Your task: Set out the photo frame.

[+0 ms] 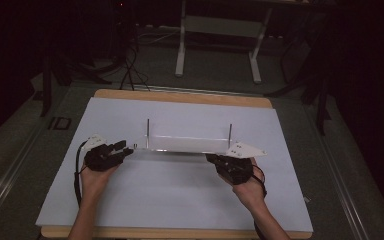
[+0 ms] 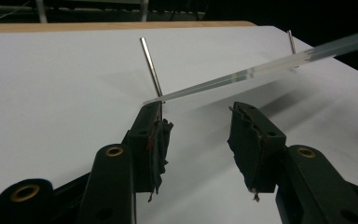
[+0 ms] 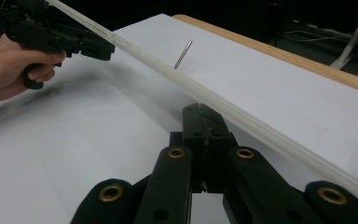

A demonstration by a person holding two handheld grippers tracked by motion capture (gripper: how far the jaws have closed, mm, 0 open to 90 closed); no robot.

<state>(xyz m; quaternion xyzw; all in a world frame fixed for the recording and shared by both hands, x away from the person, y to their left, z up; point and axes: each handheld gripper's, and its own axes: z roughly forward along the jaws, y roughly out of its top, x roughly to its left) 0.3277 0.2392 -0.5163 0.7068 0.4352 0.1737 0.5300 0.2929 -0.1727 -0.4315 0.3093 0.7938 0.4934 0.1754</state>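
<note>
A clear plastic plate (image 1: 185, 144) lies across the middle of the white sheet (image 1: 130, 200), with two thin metal rods (image 1: 147, 131) (image 1: 230, 134) standing upright at its far corners. My right gripper (image 1: 211, 158) is at its near right corner, shut on the plate's edge (image 3: 168, 70), jaws pressed together (image 3: 200, 109). In the left gripper view the plate's edge (image 2: 242, 74) slopes upward to the right above its shadow. My left gripper (image 1: 128, 148) is open at the plate's near left corner (image 2: 198, 116); one jaw tip touches the corner beside a rod (image 2: 150, 60).
The white sheet covers a wooden table whose rim (image 1: 180, 96) shows at the far side. Beyond it on the dark floor stand a white metal frame (image 1: 220, 30), stands and cables (image 1: 130, 70). The person's left hand (image 3: 9, 65) holds the other gripper.
</note>
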